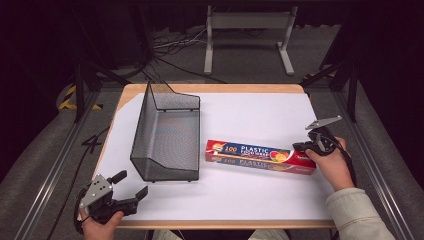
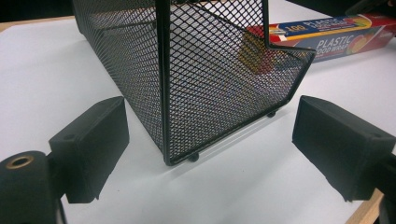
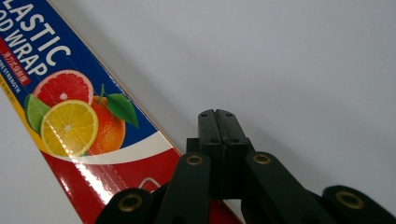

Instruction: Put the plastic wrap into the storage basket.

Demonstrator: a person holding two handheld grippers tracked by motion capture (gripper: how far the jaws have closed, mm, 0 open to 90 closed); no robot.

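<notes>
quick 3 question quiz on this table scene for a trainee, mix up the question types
1. True or false: the fingers of the right gripper are pressed together with nothing between them.
2. Multiple choice: where does the plastic wrap box lie? A inside the mesh basket; B flat on the white sheet, right of the basket; C on the floor.
3. Short answer: what stands just ahead of the open left gripper?

Key
1. True
2. B
3. The near corner of the black mesh basket
</notes>
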